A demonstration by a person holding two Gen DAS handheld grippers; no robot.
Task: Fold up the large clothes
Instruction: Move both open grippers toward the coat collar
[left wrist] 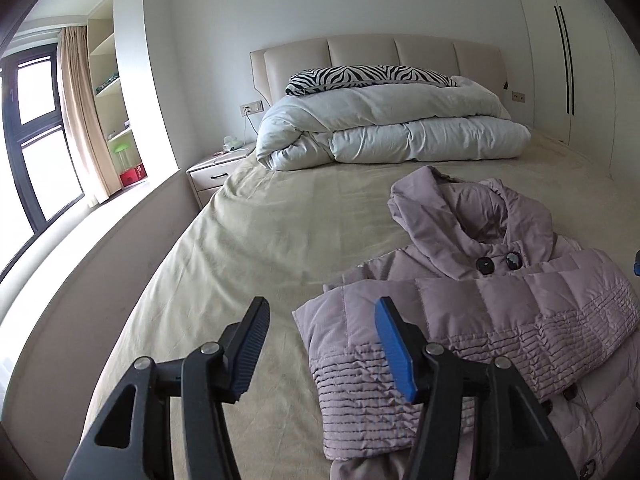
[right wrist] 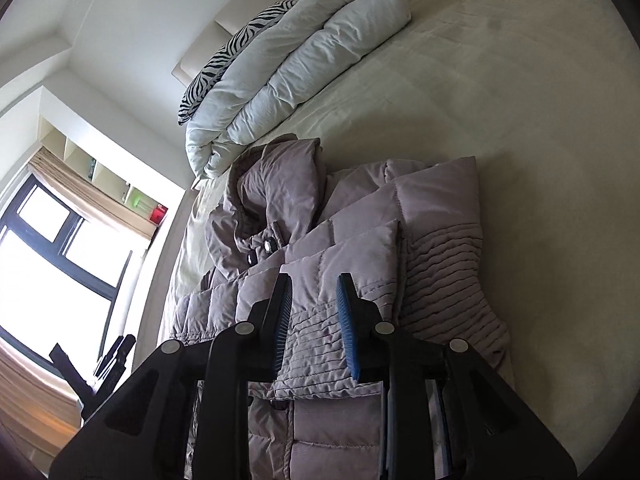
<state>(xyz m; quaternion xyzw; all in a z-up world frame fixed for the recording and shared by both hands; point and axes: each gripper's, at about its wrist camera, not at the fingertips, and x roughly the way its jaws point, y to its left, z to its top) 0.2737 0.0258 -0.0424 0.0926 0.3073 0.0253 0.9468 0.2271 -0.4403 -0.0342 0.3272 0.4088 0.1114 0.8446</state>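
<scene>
A mauve quilted jacket with a hood and dark buttons lies on the beige bed sheet, with both sleeves folded across its front. My left gripper hovers open over the jacket's left edge, above a pleated cuff. Nothing is between its fingers. In the right wrist view the jacket fills the middle. My right gripper hangs just over the folded sleeve's pleated cuff, jaws a narrow gap apart. The cloth lies flat beneath them and is not pinched.
A folded white duvet and a zebra-print pillow lie against the padded headboard. A nightstand stands left of the bed, with a window and shelves beyond. Wardrobe doors line the right wall.
</scene>
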